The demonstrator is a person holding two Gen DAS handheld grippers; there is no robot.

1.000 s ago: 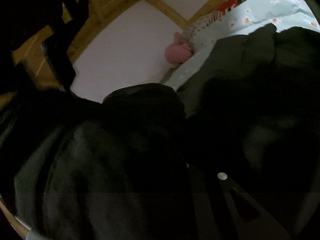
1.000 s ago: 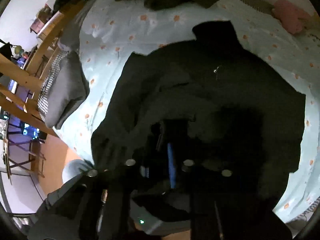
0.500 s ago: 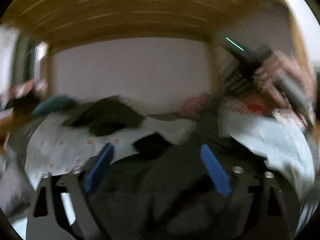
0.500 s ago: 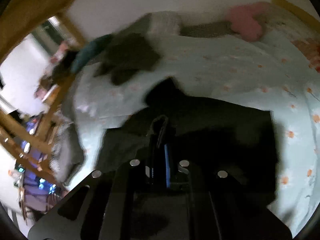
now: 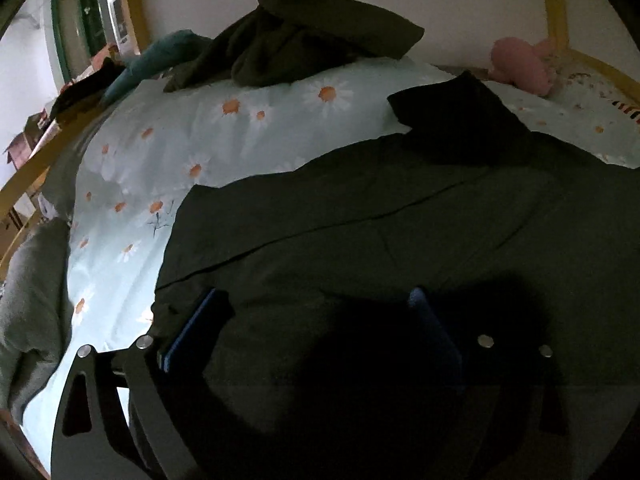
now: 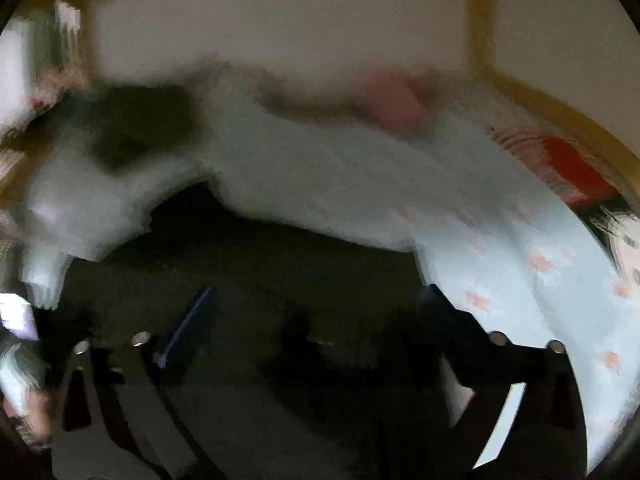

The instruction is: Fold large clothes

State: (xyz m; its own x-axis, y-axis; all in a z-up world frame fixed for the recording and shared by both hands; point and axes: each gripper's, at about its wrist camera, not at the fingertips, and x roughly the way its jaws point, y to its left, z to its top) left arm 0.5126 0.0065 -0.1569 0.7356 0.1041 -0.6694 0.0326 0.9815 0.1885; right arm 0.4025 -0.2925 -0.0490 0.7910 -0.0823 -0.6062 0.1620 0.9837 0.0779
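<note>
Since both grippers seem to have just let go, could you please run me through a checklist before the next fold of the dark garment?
1. Left gripper free of cloth: ok, jaws opening, nothing pinched.
2. Right gripper free of cloth: ok, jaws opening.
3. Dark garment lying flat on the daisy bedcover: ok.
4. Garment clear of the crumpled clothes pile: ok, apart.
5. Garment clear of the pink toy: ok.
6. Right-side edge placement: cannot tell, view blurred.

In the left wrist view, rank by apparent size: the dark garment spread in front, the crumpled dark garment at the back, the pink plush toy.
1. Spread dark garment, though nearest the camera.
2. Crumpled dark garment.
3. Pink plush toy.
</note>
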